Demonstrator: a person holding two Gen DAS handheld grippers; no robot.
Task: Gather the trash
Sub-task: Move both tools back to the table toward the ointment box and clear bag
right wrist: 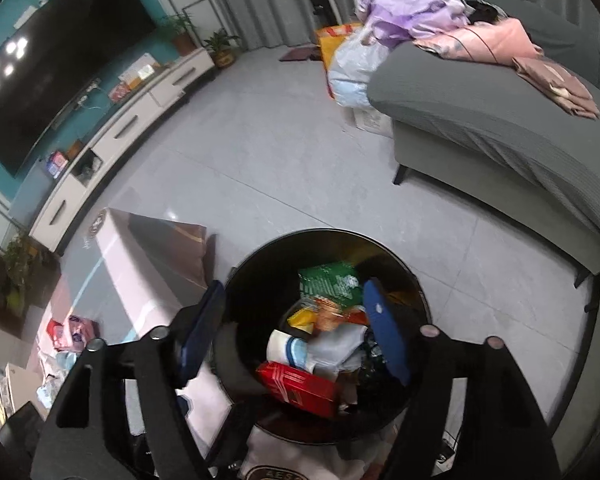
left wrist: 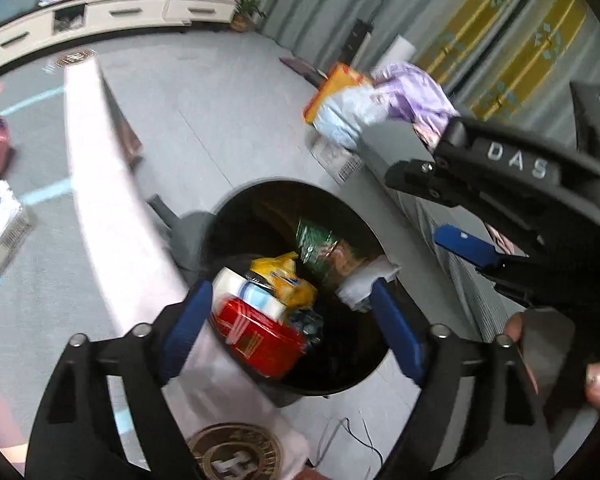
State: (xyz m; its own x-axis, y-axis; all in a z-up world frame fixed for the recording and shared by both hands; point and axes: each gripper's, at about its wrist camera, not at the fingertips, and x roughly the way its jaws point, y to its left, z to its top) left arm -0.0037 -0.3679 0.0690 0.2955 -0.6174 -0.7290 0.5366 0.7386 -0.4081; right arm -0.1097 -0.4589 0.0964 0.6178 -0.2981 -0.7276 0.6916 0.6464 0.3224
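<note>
The trash [right wrist: 300, 360] lies piled in the black bin [right wrist: 256, 264] on the floor, beside the pink table's [right wrist: 140, 276] edge. I hold both grippers, left [left wrist: 292, 328] and right [right wrist: 296, 340], over its mouth, jaws spread and empty, so anything dropped lands inside.

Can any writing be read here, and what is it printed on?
"DAS": white letters on the black body of the right gripper, seen from the left wrist view.
Round gold emblem on the pale table: lettering too blurred to read.
Green packet and red box in the trash bin: print too small to read.
</note>
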